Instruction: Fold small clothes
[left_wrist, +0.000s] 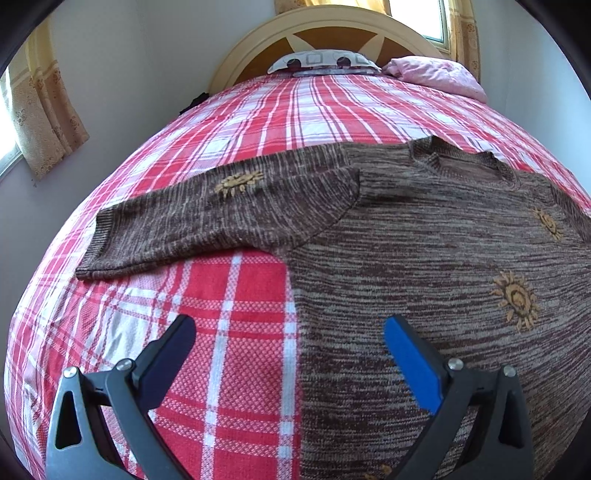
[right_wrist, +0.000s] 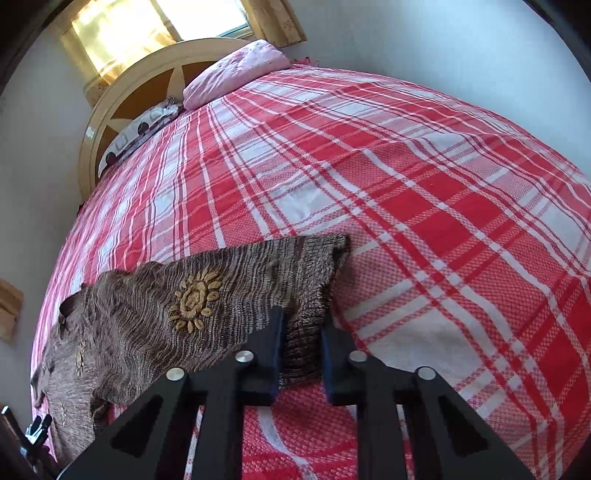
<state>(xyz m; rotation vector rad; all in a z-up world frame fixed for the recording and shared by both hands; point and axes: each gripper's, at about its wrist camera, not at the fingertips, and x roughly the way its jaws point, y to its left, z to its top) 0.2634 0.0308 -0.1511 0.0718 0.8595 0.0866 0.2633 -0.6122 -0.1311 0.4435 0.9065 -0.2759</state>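
Note:
A brown knitted sweater (left_wrist: 424, 258) with yellow sun patches lies flat on the bed, its left sleeve (left_wrist: 207, 221) stretched out to the left. My left gripper (left_wrist: 290, 339) is open and empty, hovering over the sweater's left side edge. In the right wrist view my right gripper (right_wrist: 301, 328) is shut on the cuff of the sweater's right sleeve (right_wrist: 221, 299) and holds it slightly lifted above the bedspread. The sweater's body (right_wrist: 74, 362) trails off to the lower left there.
The bed has a red and white checked bedspread (left_wrist: 240, 122) (right_wrist: 424, 184). A pink pillow (left_wrist: 439, 75) (right_wrist: 240, 64), a patterned pillow (left_wrist: 321, 61) and a round cream headboard (left_wrist: 295, 26) are at the far end. Walls and curtained windows surround the bed.

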